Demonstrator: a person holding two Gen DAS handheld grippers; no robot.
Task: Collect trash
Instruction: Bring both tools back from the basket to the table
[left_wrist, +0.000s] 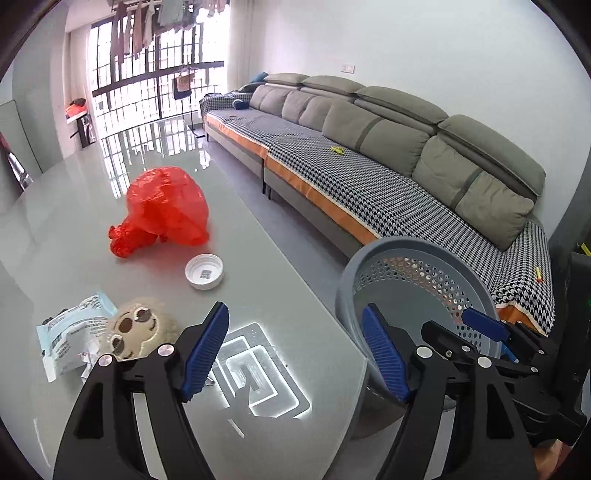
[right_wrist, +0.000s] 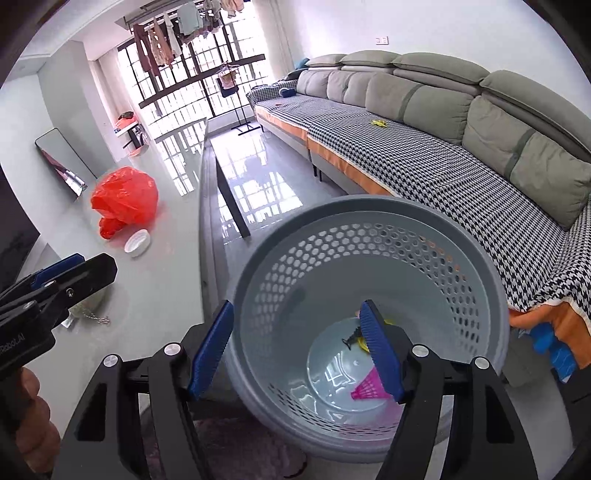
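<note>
A crumpled red plastic bag (left_wrist: 164, 210) lies on the grey glass table (left_wrist: 258, 295), with a white bottle cap (left_wrist: 204, 272) in front of it. A light blue wrapper (left_wrist: 72, 330) and a round plush toy (left_wrist: 138, 330) lie at the near left. My left gripper (left_wrist: 295, 354) is open and empty above the table's near right corner. A grey perforated bin (right_wrist: 369, 317) stands beside the table. My right gripper (right_wrist: 297, 350) is open and empty over the bin's rim. A pink shuttlecock (right_wrist: 367, 389) and small yellow and black bits lie in the bin.
A long grey sofa (left_wrist: 388, 177) with a houndstooth cover runs along the right wall. The bag (right_wrist: 123, 201) and cap (right_wrist: 137, 242) also show in the right wrist view. A thin metal chain (right_wrist: 96, 317) lies on the table. Windows with hanging laundry are far back.
</note>
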